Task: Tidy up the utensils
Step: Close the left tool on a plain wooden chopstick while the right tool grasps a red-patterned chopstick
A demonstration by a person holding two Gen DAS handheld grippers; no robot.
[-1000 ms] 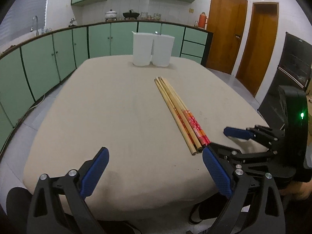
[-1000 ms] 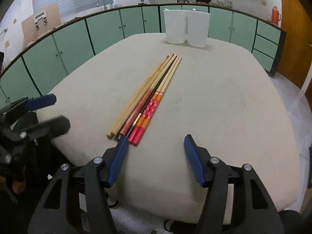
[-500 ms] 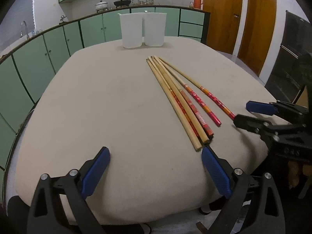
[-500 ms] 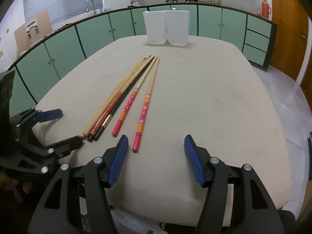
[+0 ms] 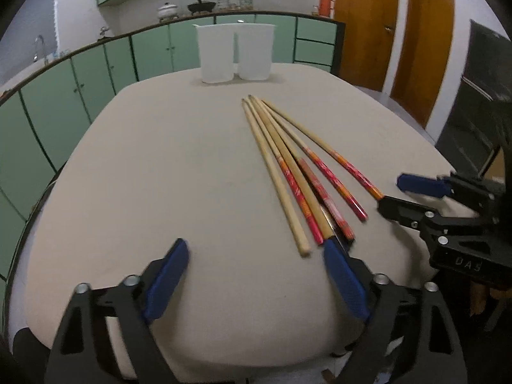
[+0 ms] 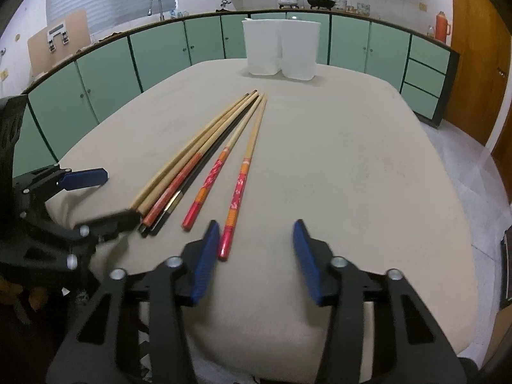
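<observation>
Both tools closing, nothing gripped. Right tool (image 6: 252, 249): centre over the outermost red chopstick (image 6: 238, 188), probably just touching the inner pad. Left tool (image 5: 256, 275): empty.

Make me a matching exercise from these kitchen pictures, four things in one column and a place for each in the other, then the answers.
Things:
1. white containers
2. chopsticks
3. orange flask
4. tap

Places:
A. counter, by the wooden door
B. far end of the table
C. counter, below the window blind
D. middle of the table, fanned out

Pairs: 1-B, 2-D, 3-A, 4-C
</observation>
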